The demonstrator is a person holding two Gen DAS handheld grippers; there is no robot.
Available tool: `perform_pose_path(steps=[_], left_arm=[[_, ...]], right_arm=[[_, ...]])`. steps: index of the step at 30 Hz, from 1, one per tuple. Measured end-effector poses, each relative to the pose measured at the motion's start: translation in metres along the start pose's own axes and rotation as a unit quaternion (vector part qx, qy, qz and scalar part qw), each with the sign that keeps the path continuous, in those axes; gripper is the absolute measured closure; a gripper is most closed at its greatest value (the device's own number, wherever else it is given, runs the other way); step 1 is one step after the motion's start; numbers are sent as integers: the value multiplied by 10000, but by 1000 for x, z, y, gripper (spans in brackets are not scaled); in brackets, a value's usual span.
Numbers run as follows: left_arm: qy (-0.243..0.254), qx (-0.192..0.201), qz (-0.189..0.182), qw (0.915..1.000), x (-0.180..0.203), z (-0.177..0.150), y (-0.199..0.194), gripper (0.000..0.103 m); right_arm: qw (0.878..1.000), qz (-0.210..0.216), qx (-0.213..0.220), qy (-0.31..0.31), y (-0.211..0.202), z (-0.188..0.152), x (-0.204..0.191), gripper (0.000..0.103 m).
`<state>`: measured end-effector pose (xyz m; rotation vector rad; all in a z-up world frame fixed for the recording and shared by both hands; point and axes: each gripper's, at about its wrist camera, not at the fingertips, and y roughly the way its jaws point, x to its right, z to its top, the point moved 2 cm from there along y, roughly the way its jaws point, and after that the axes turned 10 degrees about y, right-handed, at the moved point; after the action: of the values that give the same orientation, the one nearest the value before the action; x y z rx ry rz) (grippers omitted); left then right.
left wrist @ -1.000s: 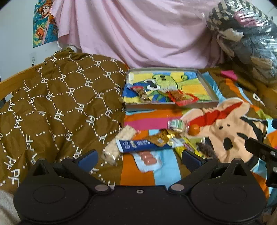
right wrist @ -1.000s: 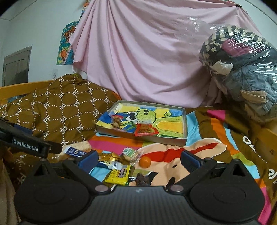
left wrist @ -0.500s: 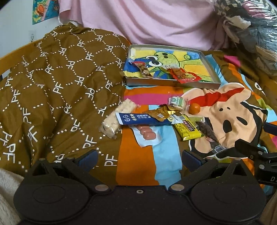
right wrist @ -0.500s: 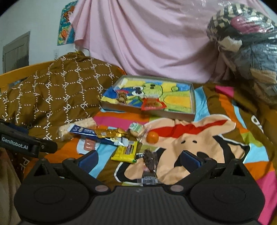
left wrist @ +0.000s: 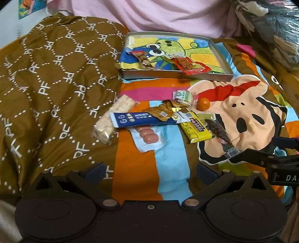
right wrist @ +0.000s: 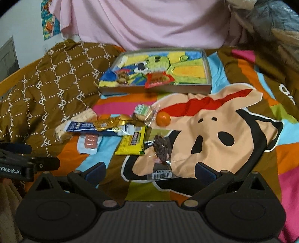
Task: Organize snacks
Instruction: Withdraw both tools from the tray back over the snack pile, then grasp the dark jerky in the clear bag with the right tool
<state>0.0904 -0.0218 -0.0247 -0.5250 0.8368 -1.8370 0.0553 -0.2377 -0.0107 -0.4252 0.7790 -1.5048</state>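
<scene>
Several snacks lie on a colourful bedsheet: a blue bar [left wrist: 142, 119] [right wrist: 82, 127], a rice cracker pack [left wrist: 112, 119], a sausage pack [left wrist: 149, 137] [right wrist: 90, 143], a yellow pack [left wrist: 196, 129] [right wrist: 132, 143], a gold wrapper [left wrist: 162, 112], a green-white pack [left wrist: 183, 96], an orange [left wrist: 203, 104] [right wrist: 163, 118] and a dark jerky pack [left wrist: 218, 130] [right wrist: 161, 151]. A shallow tray [left wrist: 220, 76] [right wrist: 207, 61] farther back holds two snacks. My left gripper [left wrist: 151, 171] is open and empty, short of the pile. My right gripper [right wrist: 151, 172] is open around the jerky pack's near end.
A brown patterned quilt [left wrist: 46, 74] is heaped on the left. A pink sheet [left wrist: 149, 13] hangs behind the tray. A plastic-wrapped bundle of clothes [left wrist: 271, 28] sits at the back right. Each gripper shows at the edge of the other's view.
Both grippers have tilted downward and moved in over the snacks. The jerky pack now lies between the right gripper's fingers. No snack has moved.
</scene>
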Motion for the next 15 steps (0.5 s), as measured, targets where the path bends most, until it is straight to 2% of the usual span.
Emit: perform_pose_path(steps=[8,11,15], left_arm=[[290,47,-35,9996,5,27,25,1],[230,10,-191,9996,9,39,40,1],[19,-136,-498,9987,16,55,66,1]], right_arm=[[9984,-20,-203,-533,19,10,2,0],[9974,-32,-193,-694,27,13,3,0],[9979,145,-196,-603,43,18,7,0]])
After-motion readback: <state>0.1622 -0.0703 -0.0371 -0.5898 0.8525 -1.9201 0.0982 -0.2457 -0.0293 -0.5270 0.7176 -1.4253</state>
